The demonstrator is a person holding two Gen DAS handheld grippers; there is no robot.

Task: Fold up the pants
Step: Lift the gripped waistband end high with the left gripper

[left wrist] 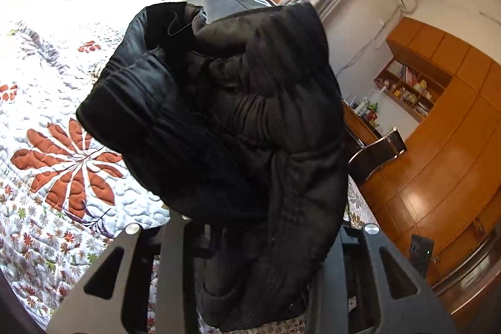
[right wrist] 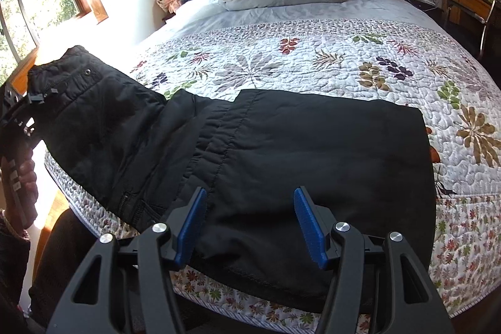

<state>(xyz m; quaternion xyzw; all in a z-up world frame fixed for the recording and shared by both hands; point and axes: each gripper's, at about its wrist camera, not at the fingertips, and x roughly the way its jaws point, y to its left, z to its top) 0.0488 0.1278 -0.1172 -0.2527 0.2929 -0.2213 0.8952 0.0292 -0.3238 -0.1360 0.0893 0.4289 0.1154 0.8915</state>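
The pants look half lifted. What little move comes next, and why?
Probably carry the lifted end across and lay it on the flat half. The left gripper holds the waist end of the pants up, the rest lies on the bed, and the right gripper is open above it.

Right gripper (right wrist: 250,224) hovers low over the near edge of the black pants (right wrist: 313,152), blue pads (right wrist: 308,227) spread apart with nothing between them. Left gripper (right wrist: 39,97), raised off the pants' left end, clamps a bunched fold of that cloth. The person's left hand (right wrist: 26,177) grips the handle below it.
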